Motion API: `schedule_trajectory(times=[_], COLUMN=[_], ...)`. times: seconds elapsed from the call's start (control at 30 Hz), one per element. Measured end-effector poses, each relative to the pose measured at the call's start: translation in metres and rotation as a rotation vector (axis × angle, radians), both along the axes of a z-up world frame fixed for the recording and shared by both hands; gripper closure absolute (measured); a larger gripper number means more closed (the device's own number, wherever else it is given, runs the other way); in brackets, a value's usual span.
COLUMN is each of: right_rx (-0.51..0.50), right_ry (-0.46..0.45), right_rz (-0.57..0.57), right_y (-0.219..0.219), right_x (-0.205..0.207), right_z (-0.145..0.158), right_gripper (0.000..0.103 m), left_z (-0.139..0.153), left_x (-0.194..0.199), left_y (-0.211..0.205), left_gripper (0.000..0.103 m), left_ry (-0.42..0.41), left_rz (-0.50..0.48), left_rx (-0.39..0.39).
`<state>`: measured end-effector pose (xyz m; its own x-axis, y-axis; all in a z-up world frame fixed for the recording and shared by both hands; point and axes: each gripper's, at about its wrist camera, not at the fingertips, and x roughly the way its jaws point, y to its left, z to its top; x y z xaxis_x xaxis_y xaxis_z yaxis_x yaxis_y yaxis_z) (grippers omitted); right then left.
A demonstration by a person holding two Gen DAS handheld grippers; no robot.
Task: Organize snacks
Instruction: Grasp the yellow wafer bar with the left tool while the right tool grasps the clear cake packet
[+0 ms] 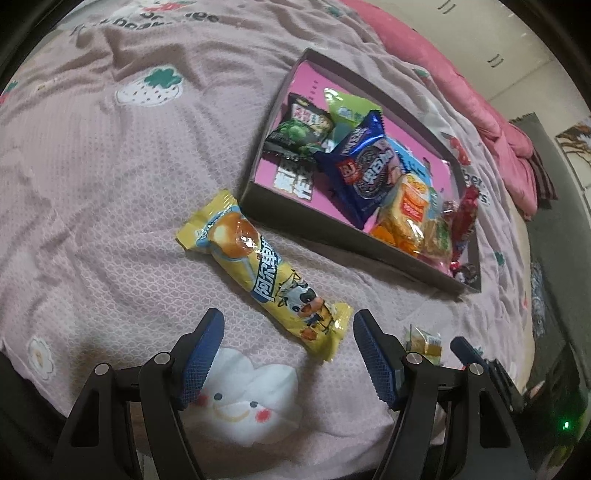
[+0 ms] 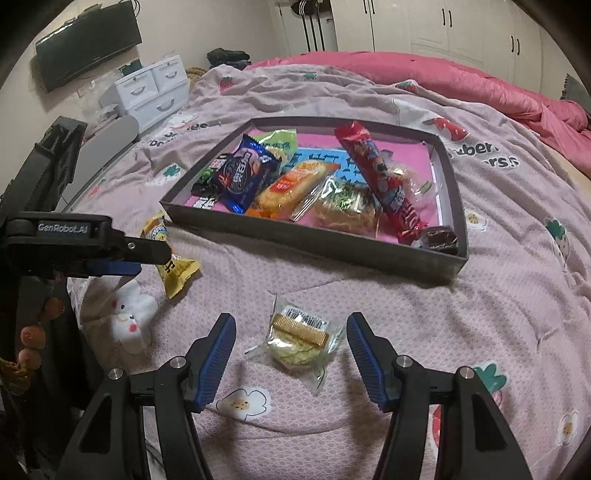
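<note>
Two grippers over snacks on the bed

Left gripper (image 1: 288, 354) gapes empty at the yellow bar (image 1: 258, 269); right gripper (image 2: 291, 362) gapes, touching nothing, around the small cake (image 2: 299, 338). Box (image 2: 314, 236) beyond.

My bed wears a pink strawberry-print sheet (image 2: 332, 295) and a rumpled pink quilt (image 2: 461, 85), with white wardrobes (image 2: 424, 26) behind, white drawers (image 2: 151, 88) beside, and a wall-mounted television (image 2: 88, 44).
</note>
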<state>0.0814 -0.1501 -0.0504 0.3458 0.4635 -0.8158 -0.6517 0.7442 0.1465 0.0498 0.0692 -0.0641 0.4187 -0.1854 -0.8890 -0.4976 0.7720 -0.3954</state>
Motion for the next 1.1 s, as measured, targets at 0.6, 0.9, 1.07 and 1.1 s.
schedule_trajectory(times=[0.6, 0.9, 1.07, 1.1], right_rx=[-0.055, 0.006, 0.066, 0.072], right_ry=[0.013, -0.019, -0.052, -0.058], right_rz=[-0.032, -0.033, -0.031, -0.032], right_y=[0.007, -0.002, -0.006, -0.006], right_x=[0.009, 0.011, 0.010, 0.010], right_z=[-0.019, -0.007, 0.006, 0.008], right_gripper=[0.050, 0.054, 0.054, 0.054], left_z=[-0.019, -0.014, 0.000, 0.003], left_x=[0.020, 0.018, 0.012, 0.010], left_y=[-0.001, 0.002, -0.009, -0.011], left_gripper=[0.031, 0.078, 0.086, 0.087], left_ry=[0.004, -0.034, -0.073, -0.081], left_rz=[0.056, -0.008, -0.086, -0.100], left_rx=[0.043, 0.081, 0.120, 0.135])
